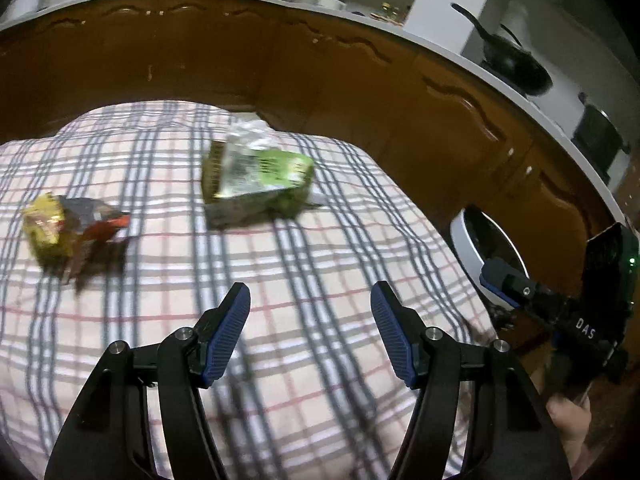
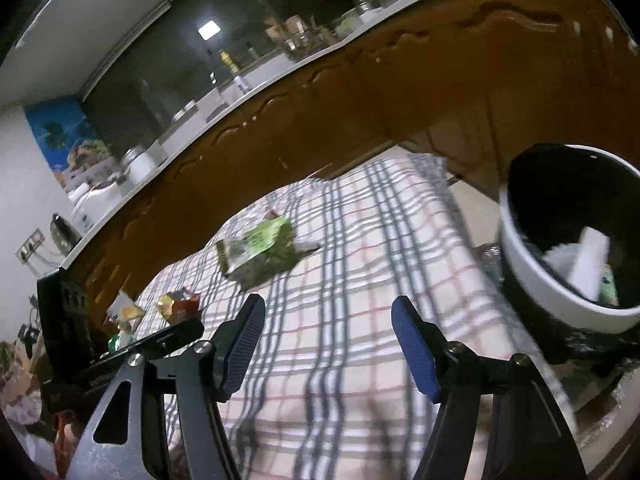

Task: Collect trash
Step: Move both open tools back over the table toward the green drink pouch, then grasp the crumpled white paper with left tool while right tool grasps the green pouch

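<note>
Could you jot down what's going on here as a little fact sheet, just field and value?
Setting: kitchen, plaid cloth over a surface
Trash on cloth: green carton; crumpled yellow and red wrappers
Bin: white bin with black liner, right of the cloth, some trash already inside
Left gripper: open, holding nothing
Right gripper: open, holding nothing
Picture quality: blurred

A home kitchen: brown wooden cabinets under a white countertop, black wok aboard.
</note>
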{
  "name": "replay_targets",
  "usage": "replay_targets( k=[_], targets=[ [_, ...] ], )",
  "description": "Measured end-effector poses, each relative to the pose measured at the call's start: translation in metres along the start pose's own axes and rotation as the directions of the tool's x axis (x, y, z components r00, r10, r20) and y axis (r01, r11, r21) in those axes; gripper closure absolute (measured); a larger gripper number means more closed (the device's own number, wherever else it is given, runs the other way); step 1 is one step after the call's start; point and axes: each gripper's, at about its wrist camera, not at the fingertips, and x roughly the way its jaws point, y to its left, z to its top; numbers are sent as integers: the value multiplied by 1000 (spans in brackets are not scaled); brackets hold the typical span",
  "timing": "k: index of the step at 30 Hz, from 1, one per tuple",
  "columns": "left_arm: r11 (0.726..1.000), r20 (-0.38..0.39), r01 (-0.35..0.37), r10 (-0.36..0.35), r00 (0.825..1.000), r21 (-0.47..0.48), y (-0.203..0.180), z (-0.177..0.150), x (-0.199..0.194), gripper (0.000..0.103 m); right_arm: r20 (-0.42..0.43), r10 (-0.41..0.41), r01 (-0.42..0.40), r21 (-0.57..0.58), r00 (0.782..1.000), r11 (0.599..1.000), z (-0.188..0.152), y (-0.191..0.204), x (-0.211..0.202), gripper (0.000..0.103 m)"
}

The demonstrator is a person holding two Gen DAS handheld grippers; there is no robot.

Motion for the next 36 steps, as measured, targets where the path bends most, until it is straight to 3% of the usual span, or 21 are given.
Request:
replay_targets(
  k=[15, 26, 33, 36],
  targets=[
    [993, 36, -105, 107, 994, -52, 57, 17, -20, 39, -89, 42, -53, -127, 995, 990, 23, 34, 51, 34],
    [996, 23, -86, 87, 996, -27, 71, 58, -4, 39, -137, 89, -112, -172, 987, 979, 69, 38, 108, 34],
    [996, 9, -82, 82, 997, -30, 81, 81, 10, 39, -259, 116, -183, -250, 959, 951, 93, 39, 181, 34],
    [996, 4, -86, 86, 996, -13, 81, 94, 18, 39, -354, 166, -265, -253, 921, 930, 90, 40, 207, 35]
  ],
)
